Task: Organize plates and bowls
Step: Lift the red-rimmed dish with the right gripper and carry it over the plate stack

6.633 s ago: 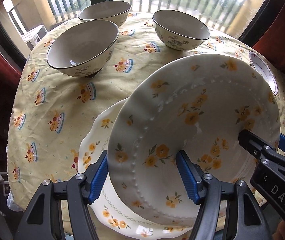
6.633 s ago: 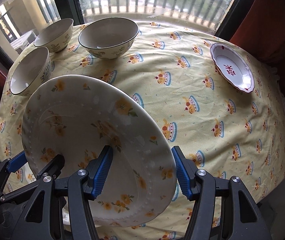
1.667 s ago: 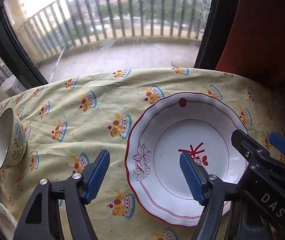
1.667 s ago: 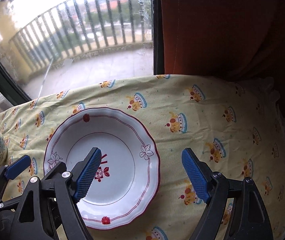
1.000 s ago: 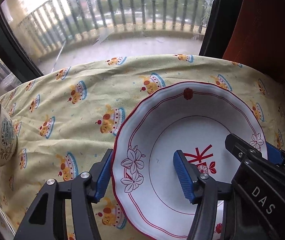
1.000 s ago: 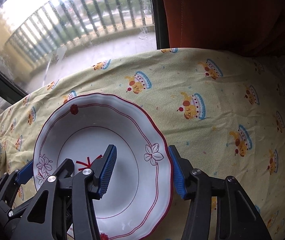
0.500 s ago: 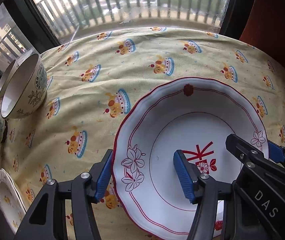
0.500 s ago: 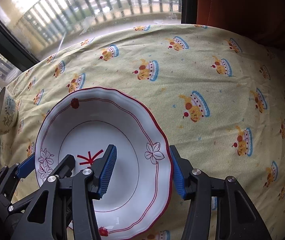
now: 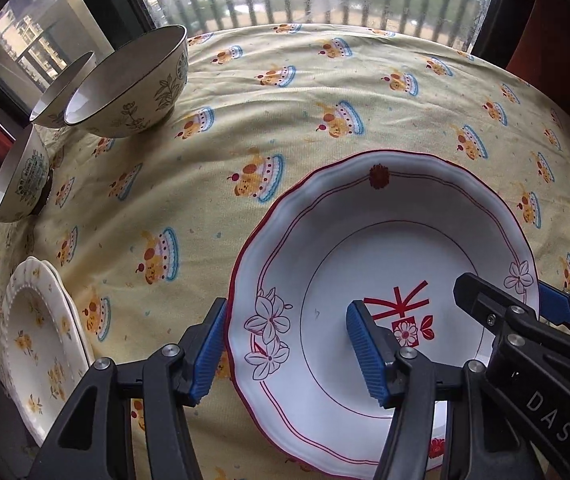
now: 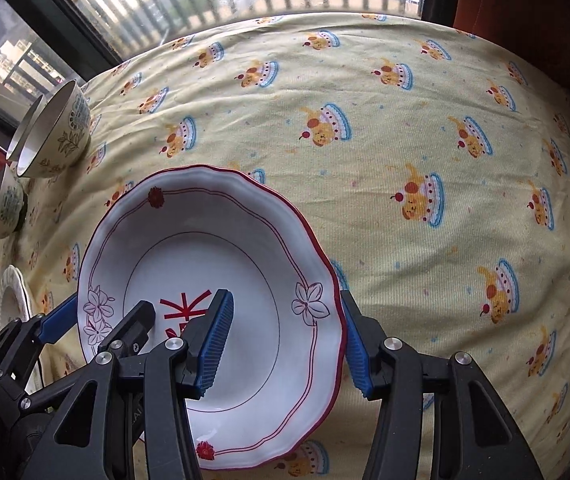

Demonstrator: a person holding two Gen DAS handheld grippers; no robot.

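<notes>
A: What have we just changed?

B: We have lifted the red-rimmed plate off the table and carried it toward the floral plates at nine o'clock; stacking seems next.

A: And the fingers?

B: The left gripper, lately tightening, clenches its nine-o'clock rim; the right gripper clenches the three-o'clock rim.

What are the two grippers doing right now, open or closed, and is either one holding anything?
Left gripper: shut on the left rim of the red-trimmed plate, jaws just closed a bit further.
Right gripper: shut on the plate's right rim.
</notes>
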